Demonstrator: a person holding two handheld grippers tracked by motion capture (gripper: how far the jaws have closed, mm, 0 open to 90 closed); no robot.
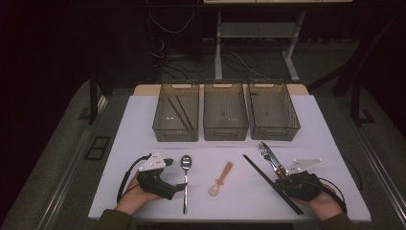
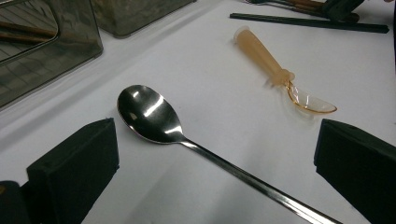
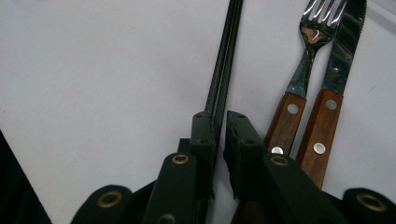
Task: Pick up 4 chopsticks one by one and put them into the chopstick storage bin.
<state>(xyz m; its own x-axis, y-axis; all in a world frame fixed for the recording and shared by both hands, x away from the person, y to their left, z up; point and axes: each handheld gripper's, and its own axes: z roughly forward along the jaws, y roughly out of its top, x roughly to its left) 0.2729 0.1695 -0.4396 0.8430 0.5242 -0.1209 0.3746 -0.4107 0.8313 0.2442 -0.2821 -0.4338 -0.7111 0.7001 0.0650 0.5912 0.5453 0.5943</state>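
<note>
Left tongs [image 2: 215, 163] agape, right tongs [image 3: 220, 135] pinched.

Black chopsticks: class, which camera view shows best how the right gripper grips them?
The right gripper view: the black chopsticks run between the right gripper's nearly closed jaws. The high view shows their full length; the left gripper view, a distant strip.

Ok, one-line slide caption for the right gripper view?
Right gripper closed on black chopsticks, beside wood-handled fork and knife.

3 bins [image 1: 225, 117] behind | metal spoon [image 1: 185, 182] left | plastic spoon [image 1: 220, 179] centre | chopsticks [image 1: 271, 183], fork [image 1: 267, 155], knife [image 1: 274, 160] right
</note>
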